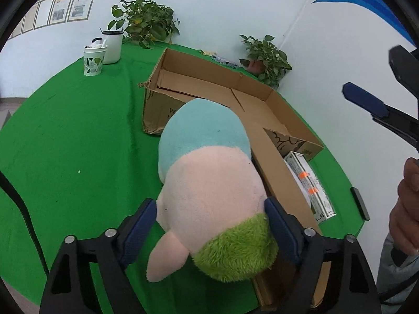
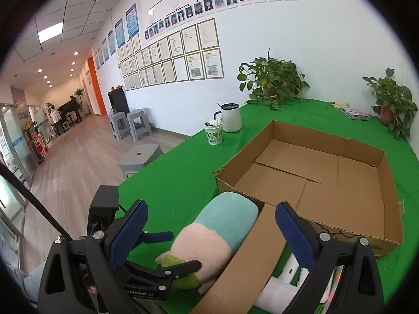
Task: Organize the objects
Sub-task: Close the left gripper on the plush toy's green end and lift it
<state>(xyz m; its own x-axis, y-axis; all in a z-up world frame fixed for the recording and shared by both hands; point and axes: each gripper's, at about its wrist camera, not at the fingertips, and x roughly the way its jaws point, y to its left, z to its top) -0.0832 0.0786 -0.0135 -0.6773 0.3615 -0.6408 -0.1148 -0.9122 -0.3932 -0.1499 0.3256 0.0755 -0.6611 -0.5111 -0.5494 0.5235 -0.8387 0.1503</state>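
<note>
My left gripper is shut on a plush toy with a blue, pink and green body, held at the near wall of an open cardboard box. The toy also shows in the right wrist view, leaning over the box flap, with the left gripper's fingers around its green end. My right gripper is open and empty, above the toy and the flap. In the left wrist view one right fingertip shows at the right edge. The box floor is bare.
A green cloth covers the table. A white kettle and a leaf-print cup stand at the far left, two potted plants at the back. A white packet lies right of the box. Grey stools stand beside the table.
</note>
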